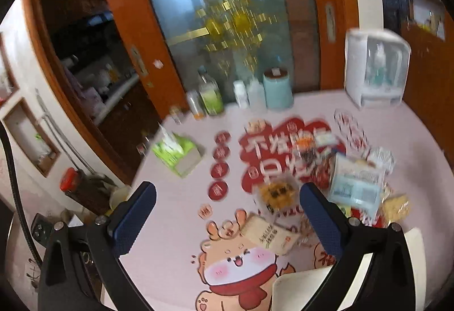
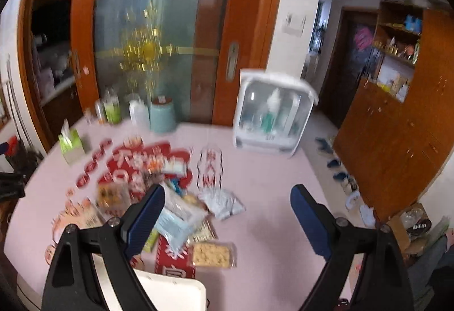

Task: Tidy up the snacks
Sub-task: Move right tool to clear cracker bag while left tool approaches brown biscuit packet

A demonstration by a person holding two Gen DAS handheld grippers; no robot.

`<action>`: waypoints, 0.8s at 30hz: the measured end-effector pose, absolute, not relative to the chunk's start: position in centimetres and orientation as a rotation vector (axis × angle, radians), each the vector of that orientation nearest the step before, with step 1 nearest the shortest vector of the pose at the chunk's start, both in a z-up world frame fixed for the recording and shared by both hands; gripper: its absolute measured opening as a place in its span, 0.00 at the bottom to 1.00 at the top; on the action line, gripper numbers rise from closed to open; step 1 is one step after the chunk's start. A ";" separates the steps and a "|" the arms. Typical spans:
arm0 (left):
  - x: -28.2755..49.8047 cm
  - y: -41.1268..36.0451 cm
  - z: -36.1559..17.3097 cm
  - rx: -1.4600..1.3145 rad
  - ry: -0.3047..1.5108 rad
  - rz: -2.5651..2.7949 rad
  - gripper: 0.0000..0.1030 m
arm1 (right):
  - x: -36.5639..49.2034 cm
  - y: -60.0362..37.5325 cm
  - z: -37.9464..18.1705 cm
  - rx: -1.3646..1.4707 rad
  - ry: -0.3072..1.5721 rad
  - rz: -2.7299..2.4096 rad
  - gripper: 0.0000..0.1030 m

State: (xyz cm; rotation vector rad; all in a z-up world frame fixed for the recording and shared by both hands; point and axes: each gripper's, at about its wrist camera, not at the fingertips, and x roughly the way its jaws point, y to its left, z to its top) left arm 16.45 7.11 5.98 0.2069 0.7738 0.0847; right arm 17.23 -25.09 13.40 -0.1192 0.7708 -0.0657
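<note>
I am viewing a pink table [image 2: 269, 197] from both wrist cameras; both views are blurring. I am taking the white storage box [image 2: 273, 115] at the far edge as my landmark.

The left claw [image 1: 227, 214] is standing released, its blue pads wide apart, nothing between them. It is hovering above the table on the near side of the box. The right claw [image 2: 227, 211] is likewise standing released and gripping nothing, also hovering over the table.

The snack packets [image 2: 181, 211] are lying in a loose heap on the table, nearer to me than the white storage box and to its left in the right wrist view. A flat pack of yellow crackers [image 2: 211, 254] is lying at the near edge of the heap. A silver-white pouch [image 2: 222, 201] is lying on the heap's box side.

A green tissue box [image 1: 176, 153] is sitting well left of the white storage box. A pale teal canister [image 1: 278, 89] and several bottles [image 1: 211, 95] are standing along the far edge, left of the white storage box.

A white tray edge [image 2: 170, 292] is showing at the near rim, nearer than the heap
</note>
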 end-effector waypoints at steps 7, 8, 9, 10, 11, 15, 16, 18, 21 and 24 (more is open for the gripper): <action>20.7 7.9 -3.0 0.137 0.973 -0.067 0.98 | 21.9 -26.5 4.4 -0.077 0.957 -0.059 0.88; 21.3 7.9 -4.4 0.144 0.998 -0.069 0.98 | 22.7 -26.7 2.7 -0.074 0.996 -0.060 0.88; 21.8 8.0 -6.0 0.147 1.031 -0.070 0.98 | 23.2 -26.8 1.3 -0.069 1.025 -0.062 0.88; 22.3 8.2 -7.3 0.140 1.060 -0.073 0.98 | 23.6 -26.7 -0.1 -0.058 1.057 -0.057 0.88; 22.8 8.5 -8.7 0.127 1.091 -0.071 0.98 | 24.0 -26.8 -1.6 -0.039 1.095 -0.045 0.88; 24.4 9.6 -13.1 0.072 1.179 -0.057 0.98 | 25.2 -26.8 -5.7 0.004 1.193 -0.023 0.88; 24.6 9.9 -13.8 0.059 1.193 -0.059 0.98 | 25.3 -26.7 -6.3 0.006 1.206 -0.020 0.88; 24.9 10.3 -15.3 0.038 1.230 -0.062 0.98 | 25.8 -26.7 -7.9 0.033 1.263 0.000 0.88; 25.1 10.3 -16.6 0.029 1.266 -0.064 0.98 | 26.1 -27.2 -9.5 0.083 1.307 0.034 0.88; 25.2 10.0 -17.4 0.021 1.286 -0.068 0.98 | 26.1 -27.6 -10.5 0.073 1.320 0.010 0.88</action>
